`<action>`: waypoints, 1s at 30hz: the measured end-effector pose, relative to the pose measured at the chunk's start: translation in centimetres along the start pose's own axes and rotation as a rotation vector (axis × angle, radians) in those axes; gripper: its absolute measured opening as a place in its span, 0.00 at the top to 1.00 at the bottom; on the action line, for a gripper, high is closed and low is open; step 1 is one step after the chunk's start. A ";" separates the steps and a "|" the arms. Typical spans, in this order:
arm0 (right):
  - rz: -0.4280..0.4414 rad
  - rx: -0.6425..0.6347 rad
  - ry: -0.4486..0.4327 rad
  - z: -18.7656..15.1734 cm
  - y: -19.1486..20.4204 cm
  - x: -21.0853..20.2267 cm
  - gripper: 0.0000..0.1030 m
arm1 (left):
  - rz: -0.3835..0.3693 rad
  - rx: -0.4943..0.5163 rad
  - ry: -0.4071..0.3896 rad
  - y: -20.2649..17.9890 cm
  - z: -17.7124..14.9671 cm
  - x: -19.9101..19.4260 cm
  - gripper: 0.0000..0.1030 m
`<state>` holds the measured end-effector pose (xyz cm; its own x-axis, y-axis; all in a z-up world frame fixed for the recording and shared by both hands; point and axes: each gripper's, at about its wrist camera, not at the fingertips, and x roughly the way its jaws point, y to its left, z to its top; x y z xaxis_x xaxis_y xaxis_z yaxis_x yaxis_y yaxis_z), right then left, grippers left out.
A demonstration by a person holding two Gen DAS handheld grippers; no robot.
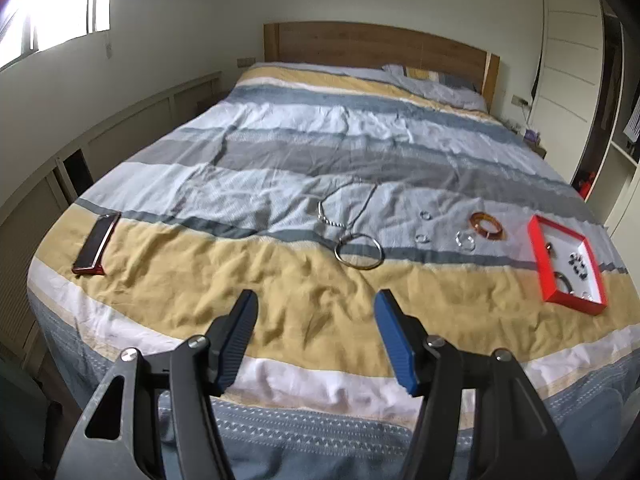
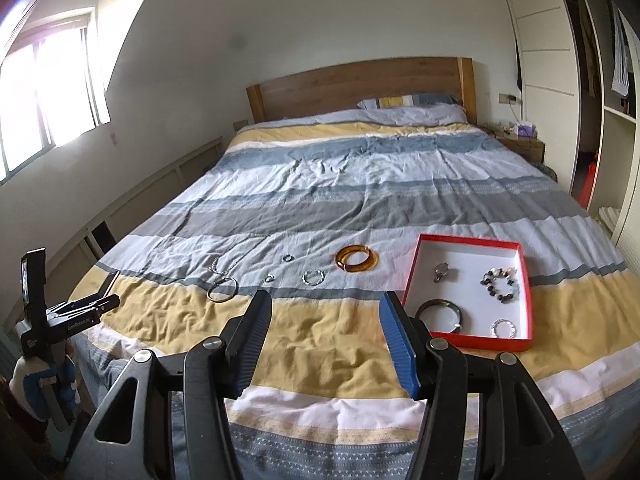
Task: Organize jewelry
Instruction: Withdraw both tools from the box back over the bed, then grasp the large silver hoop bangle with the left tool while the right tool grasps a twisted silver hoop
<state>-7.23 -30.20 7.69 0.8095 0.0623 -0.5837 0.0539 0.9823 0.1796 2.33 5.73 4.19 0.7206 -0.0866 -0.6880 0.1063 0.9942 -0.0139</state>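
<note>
inside red tray (image 2: 524, 276): beaded bracelet (image 2: 500, 280), dark bangle (image 2: 439, 315); left gripper (image 1: 316, 300), right gripper (image 2: 325, 300) agape, empty.

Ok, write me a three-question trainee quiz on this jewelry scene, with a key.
1. True or false: the amber bangle already lies inside the red tray.
2. Multiple choice: which piece is in the tray? A) beaded bracelet B) silver chain necklace C) gold hoop bangle
3. Fill in: both the left gripper and the right gripper are ____ and hold nothing.

Key: 1 false, it lies on the bedspread left of the tray. 2 A. 3 open.
</note>
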 end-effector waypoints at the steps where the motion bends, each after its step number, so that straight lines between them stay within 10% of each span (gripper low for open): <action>1: 0.002 -0.002 0.012 0.0 0.1 0.7 0.46 | -0.003 0.002 0.009 -0.1 0.0 0.8 0.43; 30: 0.133 -0.029 0.328 -0.6 1.7 30.7 0.35 | -0.100 -0.004 0.207 -3.5 3.0 23.3 0.36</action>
<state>17.37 -26.50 -10.41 0.5776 0.2391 -0.7805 -0.0605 0.9660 0.2512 20.84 0.03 -9.59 0.5502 -0.1704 -0.8175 0.1675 0.9816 -0.0919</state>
